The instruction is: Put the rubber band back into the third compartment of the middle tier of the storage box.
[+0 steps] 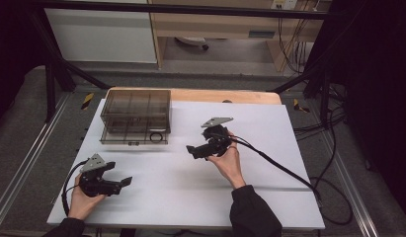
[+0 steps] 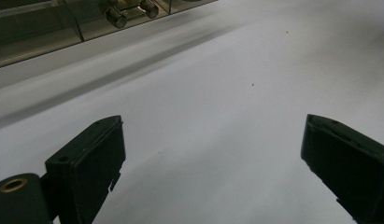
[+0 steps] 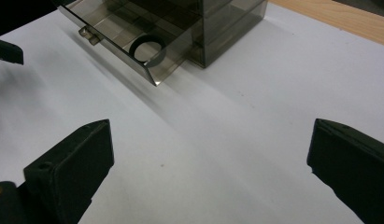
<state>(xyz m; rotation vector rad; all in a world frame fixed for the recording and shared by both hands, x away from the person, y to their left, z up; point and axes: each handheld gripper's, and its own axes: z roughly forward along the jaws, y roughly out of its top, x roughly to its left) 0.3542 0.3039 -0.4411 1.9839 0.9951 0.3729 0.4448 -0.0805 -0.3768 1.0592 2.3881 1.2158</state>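
Note:
A smoked see-through drawer cabinet (image 1: pixel 136 106) stands at the back left of the white sheet. Its bottom drawer (image 3: pixel 110 35) is pulled out, and a black ring (image 3: pixel 150 49) lies flat in it, also seen from above as the ring (image 1: pixel 156 137). My right gripper (image 1: pixel 193 149) hovers mid-table, right of the drawer and pointing toward it; in the right gripper view the gripper (image 3: pixel 210 158) has its jaws wide apart over bare sheet. My left gripper (image 1: pixel 122 182) rests near the front left corner, open, and in its own view the gripper (image 2: pixel 213 158) holds nothing.
The white sheet (image 1: pixel 200 197) covers a wooden table (image 1: pixel 240 96) whose far edge shows behind the cabinet. The drawer's two small metal handle knobs (image 2: pixel 131 13) face the front. Cables (image 1: pixel 289 173) trail off to the right, and black frame bars (image 1: pixel 57 69) flank the table.

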